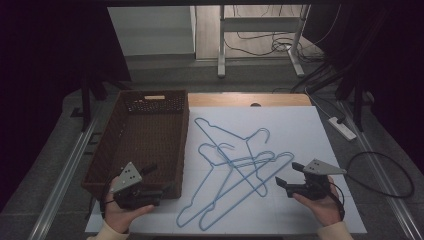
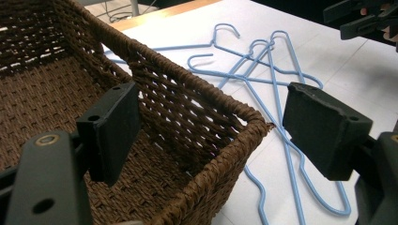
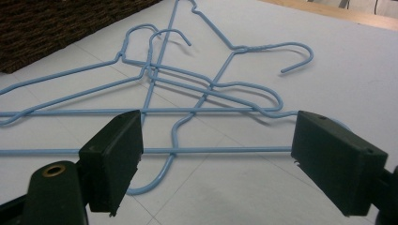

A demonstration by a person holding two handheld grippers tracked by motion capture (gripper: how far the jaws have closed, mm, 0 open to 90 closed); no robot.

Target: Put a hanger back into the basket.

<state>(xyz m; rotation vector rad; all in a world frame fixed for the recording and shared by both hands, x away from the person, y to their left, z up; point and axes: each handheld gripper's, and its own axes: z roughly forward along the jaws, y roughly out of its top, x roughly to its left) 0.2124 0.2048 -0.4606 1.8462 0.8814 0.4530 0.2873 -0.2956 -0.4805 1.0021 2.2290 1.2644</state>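
A tangle of light-blue wire hangers (image 1: 235,165) lies on the white sheet (image 1: 300,125), overlapping one another. An empty brown wicker basket (image 1: 145,142) stands to their left. My left gripper (image 1: 159,181) hovers at the basket's near right corner, open, with that corner (image 2: 244,122) seen between its jaws and nothing gripped. My right gripper (image 1: 288,175) is open just right of the hangers, pointing at them. In the right gripper view its jaws (image 3: 216,154) frame a straight hanger bar (image 3: 211,150) without touching it. The right gripper (image 2: 356,21) also appears far off in the left gripper view.
A wooden table edge (image 1: 250,99) shows behind the sheet. A white power strip (image 1: 342,127) and a looped black cable (image 1: 385,175) lie on the floor at the right. Metal table legs (image 1: 260,40) stand at the back.
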